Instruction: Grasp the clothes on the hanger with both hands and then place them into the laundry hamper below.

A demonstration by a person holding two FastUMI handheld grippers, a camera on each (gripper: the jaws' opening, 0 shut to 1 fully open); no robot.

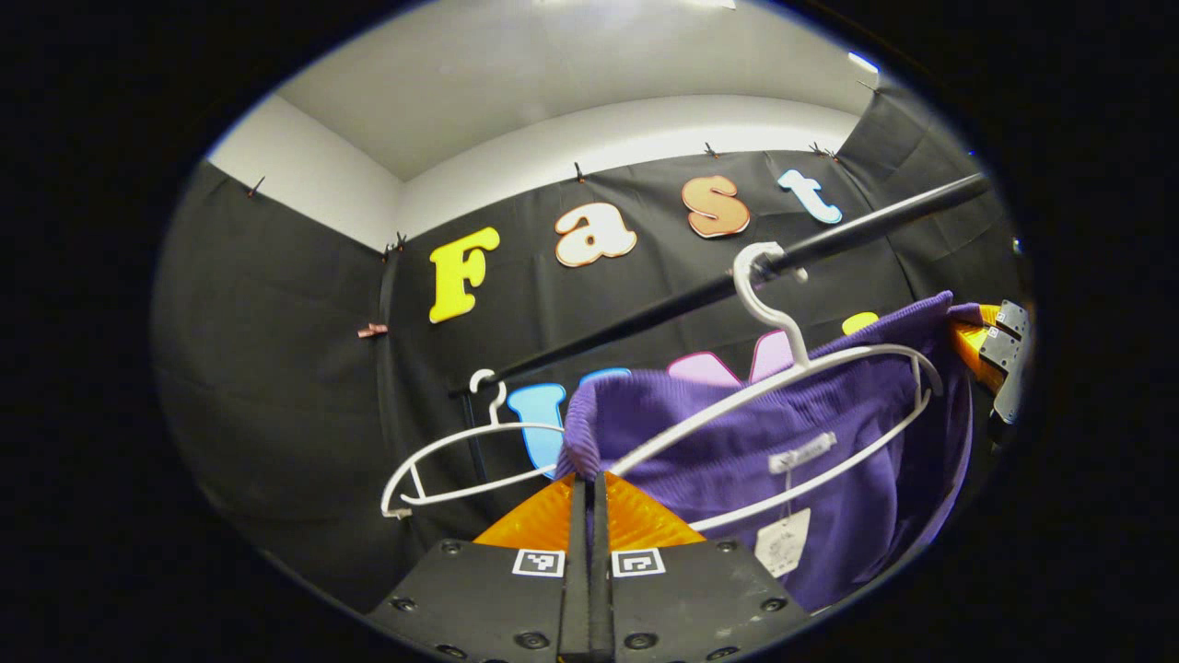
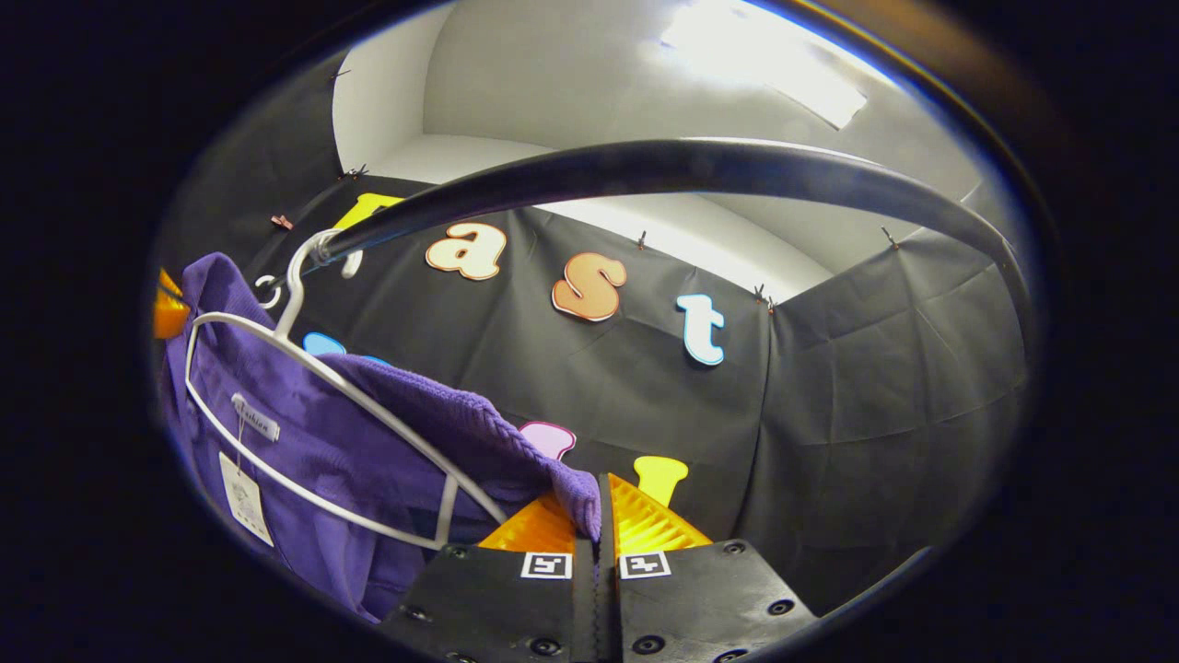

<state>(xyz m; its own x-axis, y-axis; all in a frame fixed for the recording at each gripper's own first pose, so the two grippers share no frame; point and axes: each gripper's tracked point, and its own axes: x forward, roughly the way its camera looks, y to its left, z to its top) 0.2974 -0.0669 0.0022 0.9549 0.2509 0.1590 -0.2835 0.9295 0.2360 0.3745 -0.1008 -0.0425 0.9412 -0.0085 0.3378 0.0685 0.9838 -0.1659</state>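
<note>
Rail (image 1: 645, 318): black, running across the booth; in the right gripper view it arcs overhead (image 2: 700, 166).

Garment (image 1: 811, 433): purple knit, hanging on a white hanger (image 1: 829, 368) whose hook sits over the rail. White neck label and a paper tag (image 1: 783, 543) dangle at its inner side. In the right gripper view the garment (image 2: 332, 451) fills the lower left, the hanger wire (image 2: 276, 350) crossing it.

Second hanger (image 1: 442, 470): white, bare, hooked on the rail near its far end, beside the garment.

Left tool (image 1: 589, 488): orange fingers drawn together, no gap visible between them. One shoulder edge of the garment comes down right at the fingertips and appears pinched there.

Right tool (image 2: 601, 493): fingers likewise closed tight, the other shoulder corner of the garment caught between the tips, cloth bunched over the left finger.

Right tool seen from the left gripper view (image 1: 990, 354): orange and grey, at the garment's far shoulder, touching the cloth; jaw gap cannot be told from there.

Garment is up at rail height, stretched between the two tools, on its hanger.
</note>
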